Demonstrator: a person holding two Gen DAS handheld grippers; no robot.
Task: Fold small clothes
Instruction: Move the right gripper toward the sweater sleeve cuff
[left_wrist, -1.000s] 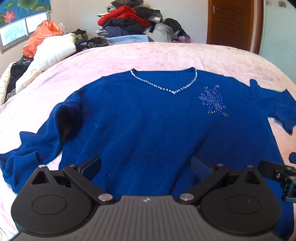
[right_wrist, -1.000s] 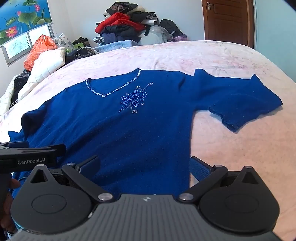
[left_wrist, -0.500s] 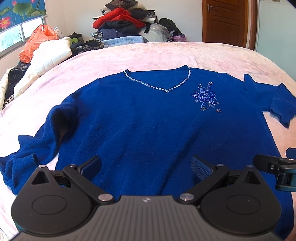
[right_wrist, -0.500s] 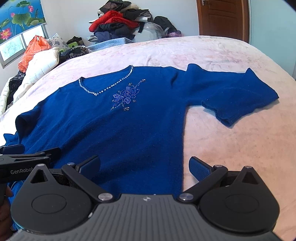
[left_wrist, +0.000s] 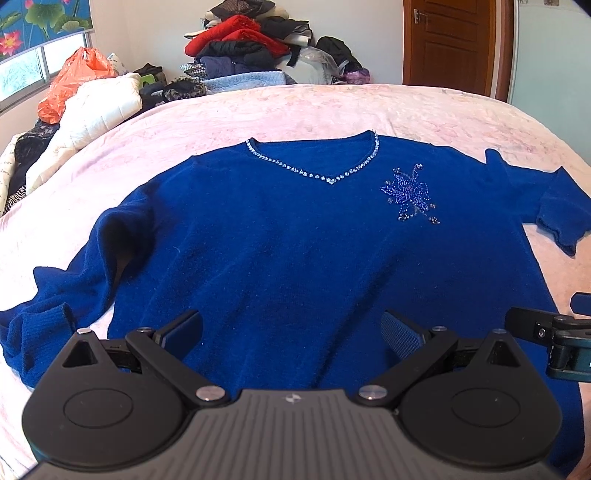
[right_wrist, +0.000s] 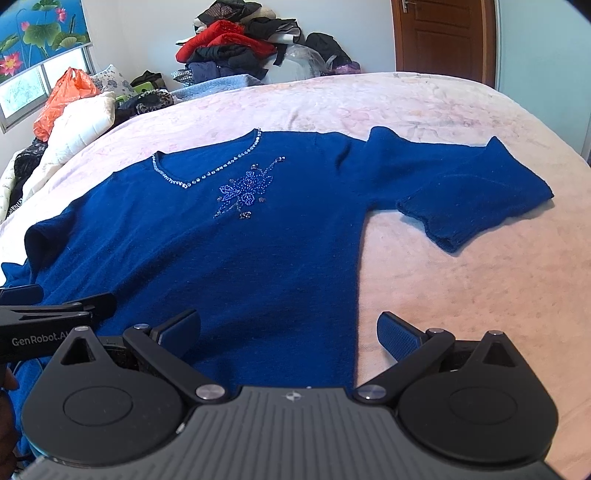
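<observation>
With both the left gripper (left_wrist: 291, 328) and the right gripper (right_wrist: 290, 332) held wide open and empty above the hem, the soft royal-blue knitted V-neck sweater (left_wrist: 295, 240) on the pink bedspread (left_wrist: 332, 107) could have been bunched if only one layer was pinched.

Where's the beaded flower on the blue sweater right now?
In the right wrist view the beaded flower sits on the chest of the blue sweater, just right of and below the rhinestone V-neck, left of the spread short sleeve.
</observation>
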